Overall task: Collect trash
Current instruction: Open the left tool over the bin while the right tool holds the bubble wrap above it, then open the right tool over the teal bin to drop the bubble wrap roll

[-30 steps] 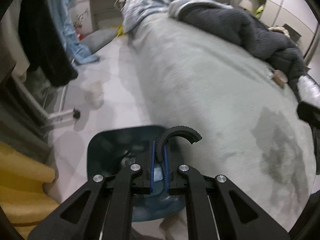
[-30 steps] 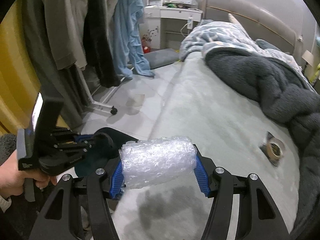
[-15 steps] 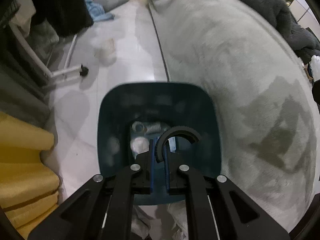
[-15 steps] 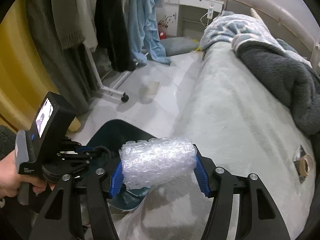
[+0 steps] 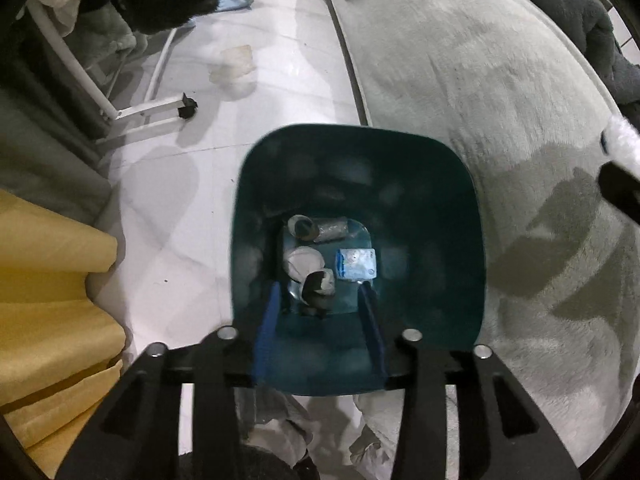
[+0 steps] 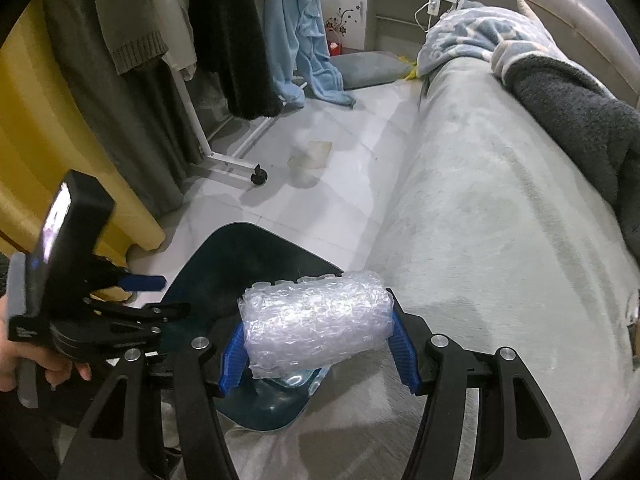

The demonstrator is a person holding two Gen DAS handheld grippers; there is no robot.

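My left gripper [image 5: 320, 300] hangs straight over the open teal bin [image 5: 440, 240], pointing down into it. Its jaws are opening and nothing is pressed between the blue pads [image 5: 268, 320]. A black curved piece [image 5: 316, 294] is loose inside the bin, among a grey tube [image 5: 320, 228], a white round lump [image 5: 302, 258] and a blue-white packet [image 5: 356, 264]. My right gripper [image 6: 318, 332] is shut on a roll of bubble wrap [image 6: 316, 320], held just above the bin's [image 6: 248, 264] near rim. A hand [image 6: 24, 364] holds the left gripper [image 6: 160, 296] over the bin's left side.
The bin stands on the pale tiled floor [image 5: 180, 200], tight against a grey-covered bed [image 5: 480, 80]. A clothes rack's castor foot [image 6: 258, 178] and hanging clothes [image 6: 224, 40] lie to the left. Yellow fabric [image 5: 48, 280] bulges at the near left. A dark blanket [image 6: 580, 112] lies on the bed.
The left gripper swung down over the bin, opened and let go of the black curved piece, which dropped inside. The right gripper came down toward the bin, still holding the bubble wrap.
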